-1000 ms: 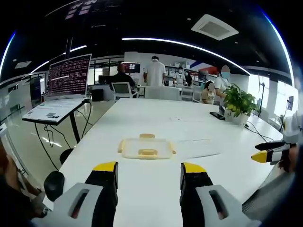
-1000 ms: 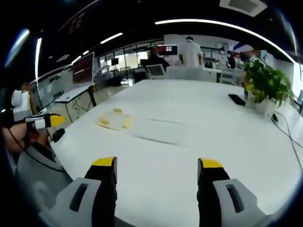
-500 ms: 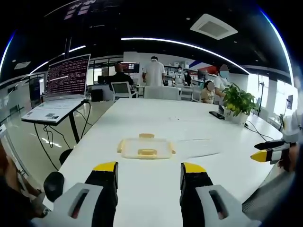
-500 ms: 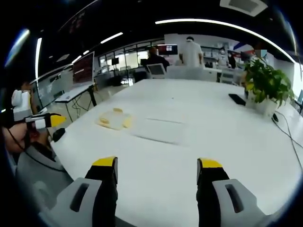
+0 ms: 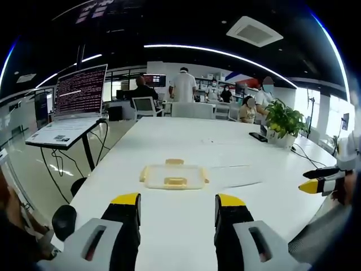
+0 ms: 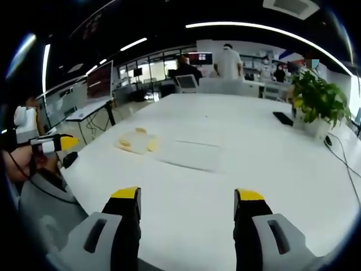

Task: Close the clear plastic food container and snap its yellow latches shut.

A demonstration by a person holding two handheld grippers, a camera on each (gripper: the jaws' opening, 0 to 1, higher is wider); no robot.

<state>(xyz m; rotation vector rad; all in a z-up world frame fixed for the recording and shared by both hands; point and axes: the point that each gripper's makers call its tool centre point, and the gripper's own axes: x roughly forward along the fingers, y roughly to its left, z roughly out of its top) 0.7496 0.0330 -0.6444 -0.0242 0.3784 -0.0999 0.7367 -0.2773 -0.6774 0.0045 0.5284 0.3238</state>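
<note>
Clear plastic food container (image 5: 174,176) sat flat on the white worktop (image 5: 186,141), lid on, yellow latches (image 5: 176,182) visible at its edges; whether they were snapped down could not be told. In the left gripper view the left tongs (image 5: 176,201) hovered over the near worktop edge, short of the container, jaws spread wide and holding nothing. In the right gripper view the right tongs (image 6: 188,196) were likewise wide apart and empty, well apart from the container (image 6: 136,143), which lay off to the left. A thin clear sheet (image 6: 189,155) lay on the worktop just right of the container. Potted plant (image 5: 284,125) and a dark phone (image 6: 282,118) stood toward the far right side. Laptop (image 5: 73,107) on a stand sat left of the worktop; people stood in the background.
</note>
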